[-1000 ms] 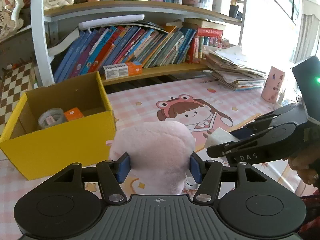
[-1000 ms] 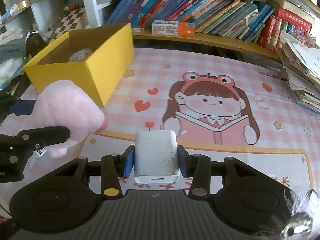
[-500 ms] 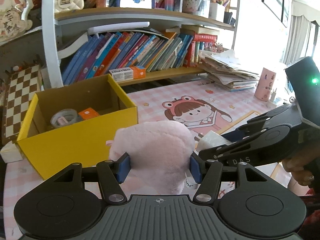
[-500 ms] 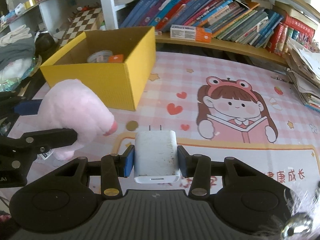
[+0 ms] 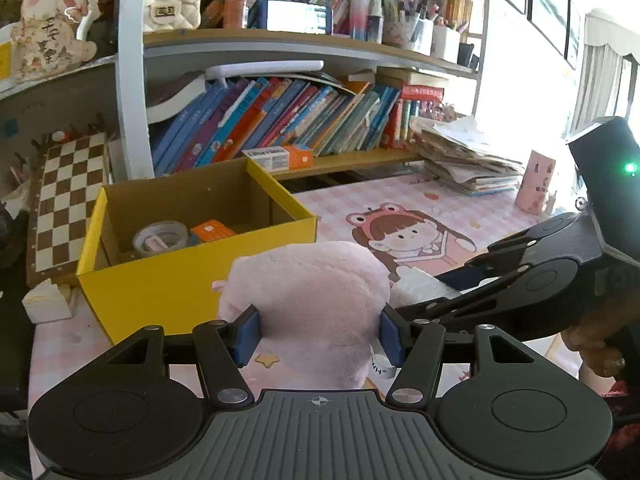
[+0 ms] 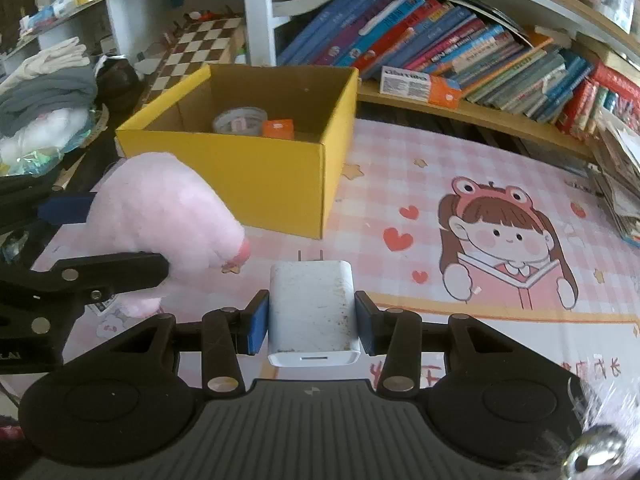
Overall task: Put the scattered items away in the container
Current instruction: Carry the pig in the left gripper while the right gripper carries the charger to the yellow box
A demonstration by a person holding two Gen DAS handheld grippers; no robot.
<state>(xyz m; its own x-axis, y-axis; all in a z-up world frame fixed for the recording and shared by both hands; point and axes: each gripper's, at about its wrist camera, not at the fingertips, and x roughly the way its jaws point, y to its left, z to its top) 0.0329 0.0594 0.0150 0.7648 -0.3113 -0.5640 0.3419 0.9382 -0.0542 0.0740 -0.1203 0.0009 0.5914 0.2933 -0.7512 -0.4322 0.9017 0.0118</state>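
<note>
Aloft: left hand-held gripper point(image 5: 319, 330) clamped on pink plush toy point(image 5: 316, 296); right hand-held gripper point(image 6: 311, 324) pinching white charger point(image 6: 313, 312). Both hang just short of yellow box point(image 6: 256, 172) near surface's left edge.

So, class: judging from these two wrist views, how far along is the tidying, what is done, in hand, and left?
Done: a tape roll and an orange box already lie in the yellow box. In hand: the left gripper clamps a pink plush toy; the right gripper clamps a white charger. Left: both must be dropped in.
</note>
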